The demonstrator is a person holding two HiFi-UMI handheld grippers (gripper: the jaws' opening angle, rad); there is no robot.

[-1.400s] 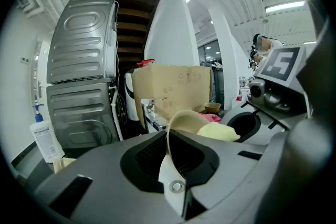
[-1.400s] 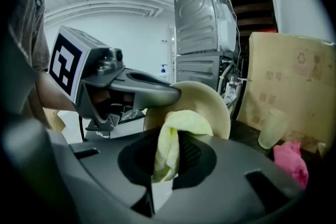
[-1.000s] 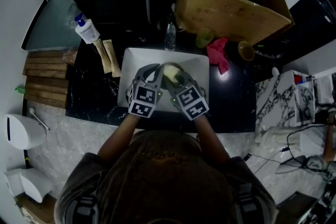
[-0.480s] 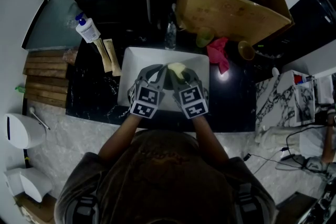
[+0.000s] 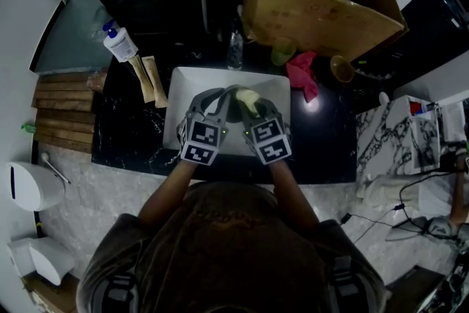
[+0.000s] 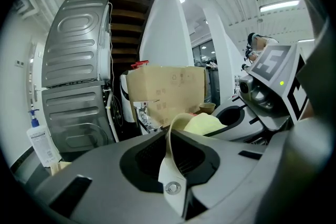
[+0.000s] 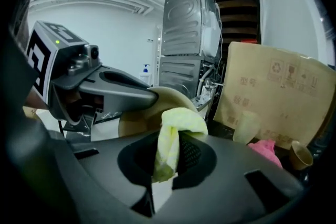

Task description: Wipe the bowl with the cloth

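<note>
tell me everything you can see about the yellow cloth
The cloth is a pale yellow-green soft fabric, bunched into a wad. The right gripper is shut on its lower fold, so the wad bulges above the jaws. It sits inside the mouth of the beige bowl, above the white sink.

Left gripper view: the bowl (image 6: pixel 169 138) shows only as a rim seen edge-on, clamped in the left tongs (image 6: pixel 170 140). The rest of it is behind the tong bodies. Most of the cloth (image 6: pixel 202 124) is behind that rim too.

Right gripper view: the cloth's lower end drops out of sight btwn the right tongs (image 7: pixel 168 150), and the bowl's left side is covered by the other tool.

Head view: both tools sit over the bowl, so I can't judge its tilt, and the sink (image 5: pixel 183 83) near rim is hidden under them.

Cardboard box (image 5: pixel 322 11) at the counter (image 5: pixel 322 139) back edge is cut off by the frame top. Its contents are too dark to ID, and its print is too blurry to read. Bottle (image 5: pixel 119 42) label is too small to read.
</note>
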